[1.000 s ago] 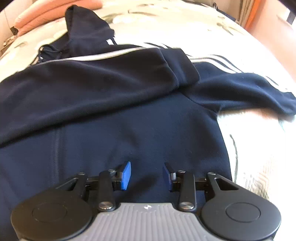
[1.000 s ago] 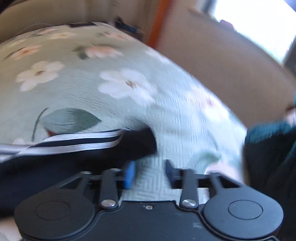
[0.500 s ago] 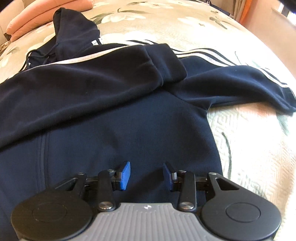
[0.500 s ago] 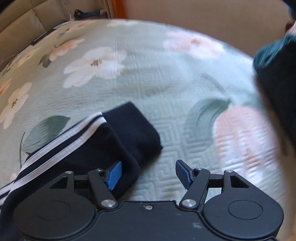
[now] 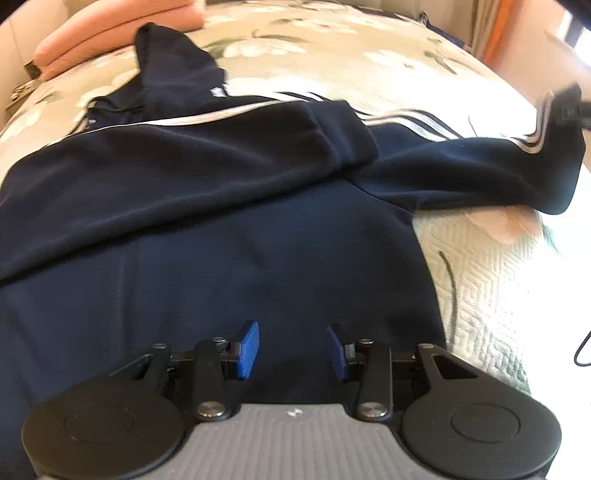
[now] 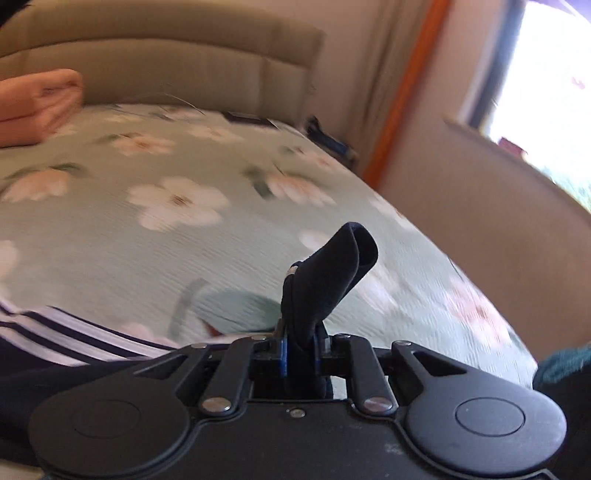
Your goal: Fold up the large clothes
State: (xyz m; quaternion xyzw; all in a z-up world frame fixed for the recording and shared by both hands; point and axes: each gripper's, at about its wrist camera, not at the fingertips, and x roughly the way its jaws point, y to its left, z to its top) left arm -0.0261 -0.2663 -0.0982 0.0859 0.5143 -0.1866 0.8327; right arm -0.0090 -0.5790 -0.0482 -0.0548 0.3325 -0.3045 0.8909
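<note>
A navy hooded jacket (image 5: pixel 229 236) with white sleeve stripes lies spread on the bed. One sleeve (image 5: pixel 221 155) is folded across its body. The other sleeve (image 5: pixel 461 166) stretches right, and its cuff (image 5: pixel 565 122) is lifted off the bed. My left gripper (image 5: pixel 291 350) is open and empty, low over the jacket's body. My right gripper (image 6: pixel 300 350) is shut on that cuff (image 6: pixel 332 266), which sticks up between the fingers; the striped sleeve (image 6: pixel 55 332) trails off to the left.
The bed has a pale green floral quilt (image 6: pixel 177 206). A folded pink blanket (image 5: pixel 110 26) lies near the padded headboard (image 6: pixel 166 74). An orange curtain (image 6: pixel 402 92) and a window ledge stand beyond the bed's right edge.
My right gripper has closed on the sleeve cuff and lifted it off the quilt; half a second ago it was open around it. The left gripper has stayed open over the jacket.
</note>
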